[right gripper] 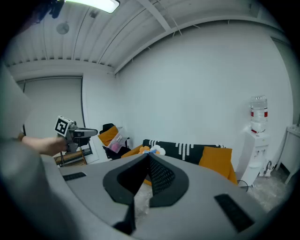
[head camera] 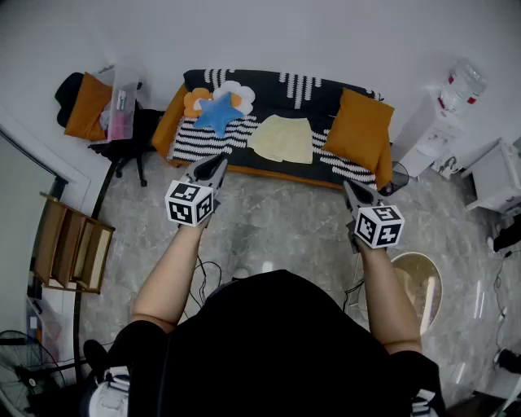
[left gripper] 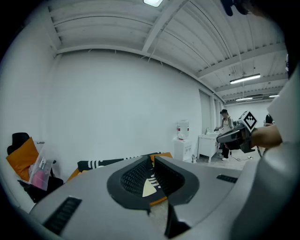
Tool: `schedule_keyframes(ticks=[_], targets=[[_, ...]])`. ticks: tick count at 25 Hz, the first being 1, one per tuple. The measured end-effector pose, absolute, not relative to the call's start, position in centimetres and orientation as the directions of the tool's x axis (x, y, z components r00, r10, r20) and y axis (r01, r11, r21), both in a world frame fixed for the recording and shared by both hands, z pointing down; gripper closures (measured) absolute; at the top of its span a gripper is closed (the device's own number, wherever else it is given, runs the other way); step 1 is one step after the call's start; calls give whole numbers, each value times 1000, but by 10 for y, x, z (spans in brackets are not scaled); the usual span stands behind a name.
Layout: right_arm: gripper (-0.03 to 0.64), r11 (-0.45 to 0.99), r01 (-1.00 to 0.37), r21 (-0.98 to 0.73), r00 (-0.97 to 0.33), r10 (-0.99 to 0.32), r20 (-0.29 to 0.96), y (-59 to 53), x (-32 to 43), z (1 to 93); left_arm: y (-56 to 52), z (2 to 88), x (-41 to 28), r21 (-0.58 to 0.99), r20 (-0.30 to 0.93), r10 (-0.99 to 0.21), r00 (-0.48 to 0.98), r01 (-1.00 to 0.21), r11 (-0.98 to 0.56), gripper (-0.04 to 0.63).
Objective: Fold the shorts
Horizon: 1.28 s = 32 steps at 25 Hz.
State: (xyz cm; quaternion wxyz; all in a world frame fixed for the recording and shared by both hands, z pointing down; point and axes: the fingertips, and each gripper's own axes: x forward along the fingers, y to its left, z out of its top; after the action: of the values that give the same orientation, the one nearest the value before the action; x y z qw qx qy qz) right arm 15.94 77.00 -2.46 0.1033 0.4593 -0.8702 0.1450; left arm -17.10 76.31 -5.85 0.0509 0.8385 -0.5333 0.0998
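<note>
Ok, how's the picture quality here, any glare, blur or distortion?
Head view: even light, shorts sharp, small glare spots on the floor, wide-angle bowing. Left gripper view: strong fisheye, dark corners, ceiling lamp blown out. Right gripper view: same fisheye and dark corners, its ceiling lamp blown out too.

The shorts are pale yellow and lie spread flat and unfolded on the seat of the sofa, over its black-and-white striped cover, at 12 o'clock in the head view. Their narrower end points toward the backrest and the wider end toward the seat's front edge. A blue star cushion sits at their 10 o'clock and an orange cushion at their 3 o'clock.
</note>
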Motion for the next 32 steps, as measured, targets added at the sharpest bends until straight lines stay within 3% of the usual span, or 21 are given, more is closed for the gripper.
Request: schedule_keyframes(ticks=[12, 18, 22, 29, 32], targets=[[614, 561, -797, -225, -602, -765, 227, 775, 170, -41, 764, -67, -147, -26, 210, -884, 418, -901, -432, 543], [605, 557, -811, -179, -585, -777, 232, 776, 181, -48, 770, -68, -135, -19, 232, -878, 419, -900, -435, 540], [548, 559, -814, -157, -580, -781, 231, 777, 184, -47, 773, -69, -131, -30, 242, -874, 422, -897, -441, 522], [414, 529, -844, -89, -534, -815, 225, 771, 193, -49, 771, -68, -122, -39, 235, -861, 451, -881, -472, 430], [399, 525, -847, -80, -528, -814, 241, 771, 192, -46, 770, -65, -127, -34, 234, -862, 449, -882, -469, 422]])
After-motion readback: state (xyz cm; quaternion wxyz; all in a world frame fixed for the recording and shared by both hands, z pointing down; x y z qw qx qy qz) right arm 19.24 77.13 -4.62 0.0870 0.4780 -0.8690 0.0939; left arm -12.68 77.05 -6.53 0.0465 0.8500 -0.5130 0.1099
